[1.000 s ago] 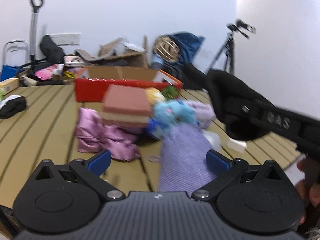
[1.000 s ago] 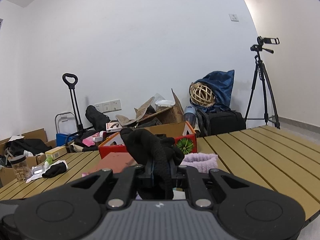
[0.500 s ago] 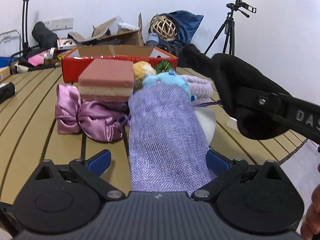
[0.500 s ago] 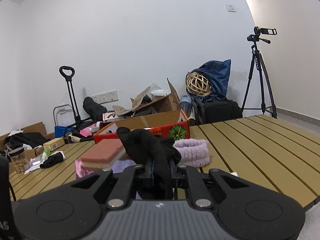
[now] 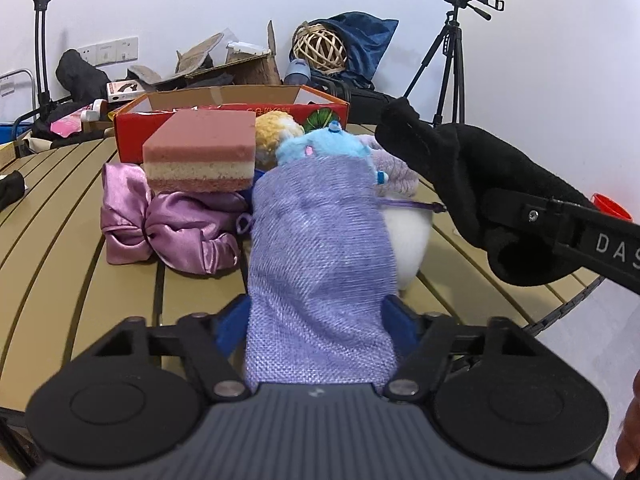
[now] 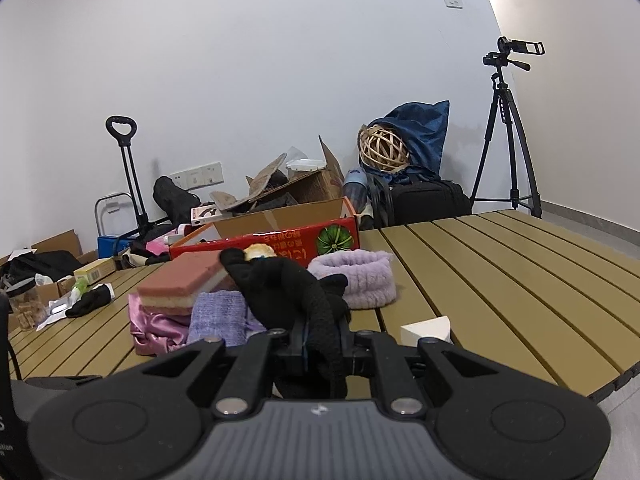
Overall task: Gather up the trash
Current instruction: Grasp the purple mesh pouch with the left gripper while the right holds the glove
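My left gripper (image 5: 318,320) is shut on a lilac woven pouch (image 5: 320,264) that stands up between its blue fingers. My right gripper (image 6: 320,344) is shut on a black knitted glove (image 6: 292,292); that glove also shows in the left wrist view (image 5: 480,184), at the right, above the table. Past the pouch lie a blue plush toy (image 5: 320,148), a pink sponge block (image 5: 200,156) on shiny pink cloth (image 5: 168,228), a fluffy lilac band (image 6: 356,276) and a white wedge (image 6: 426,330). An open red cardboard box (image 6: 280,240) stands behind them.
The slatted wooden table (image 6: 500,272) ends close on the right. Another black glove (image 6: 90,300) and a jar (image 6: 24,304) lie at the far left. Beyond the table are cardboard boxes, a trolley (image 6: 128,184), bags and a tripod (image 6: 508,136).
My left gripper's fingers have closed onto the lilac pouch; the camera has settled lower and closer to the pile. The right gripper has come down toward the table with the black glove.
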The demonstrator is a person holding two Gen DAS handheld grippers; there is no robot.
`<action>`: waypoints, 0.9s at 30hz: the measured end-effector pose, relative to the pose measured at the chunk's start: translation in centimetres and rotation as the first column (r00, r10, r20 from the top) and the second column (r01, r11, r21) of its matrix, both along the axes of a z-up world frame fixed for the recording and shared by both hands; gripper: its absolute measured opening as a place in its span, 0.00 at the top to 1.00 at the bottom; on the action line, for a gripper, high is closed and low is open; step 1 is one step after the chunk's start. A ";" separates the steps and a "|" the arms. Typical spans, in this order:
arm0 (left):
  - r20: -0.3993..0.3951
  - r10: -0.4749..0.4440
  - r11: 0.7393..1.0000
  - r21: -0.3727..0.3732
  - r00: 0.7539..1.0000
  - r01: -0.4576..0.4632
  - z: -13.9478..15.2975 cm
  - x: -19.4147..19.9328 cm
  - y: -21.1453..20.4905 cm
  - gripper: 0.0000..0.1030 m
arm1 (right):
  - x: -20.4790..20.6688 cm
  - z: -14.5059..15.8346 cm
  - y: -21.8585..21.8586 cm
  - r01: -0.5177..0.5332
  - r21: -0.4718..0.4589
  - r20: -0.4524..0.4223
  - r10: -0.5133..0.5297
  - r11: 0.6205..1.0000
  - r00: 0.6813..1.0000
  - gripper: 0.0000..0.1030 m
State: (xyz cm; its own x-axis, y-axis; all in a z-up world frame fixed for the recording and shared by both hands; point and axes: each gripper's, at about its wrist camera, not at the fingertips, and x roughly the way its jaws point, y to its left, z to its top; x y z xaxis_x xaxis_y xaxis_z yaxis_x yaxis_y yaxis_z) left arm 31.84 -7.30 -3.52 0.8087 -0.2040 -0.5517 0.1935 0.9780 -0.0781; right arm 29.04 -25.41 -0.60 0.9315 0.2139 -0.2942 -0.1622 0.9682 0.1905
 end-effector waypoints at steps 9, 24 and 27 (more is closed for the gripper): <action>0.012 0.018 1.000 -0.008 1.000 -0.018 0.4 0.0 0.6 0.67 | 0.2 -0.6 -1.2 0.046 0.001 -0.016 -0.046 0.999 0.999 0.90; 0.078 0.015 1.000 -0.026 0.997 -0.013 1.6 -1.1 1.1 0.85 | 0.4 -1.0 -1.6 0.055 -0.008 -0.028 -0.055 0.998 0.998 0.90; 0.094 0.003 0.999 -0.036 0.996 0.000 2.0 -1.5 1.2 0.85 | 0.5 -1.0 -1.7 0.057 -0.007 -0.026 -0.057 0.998 0.998 0.90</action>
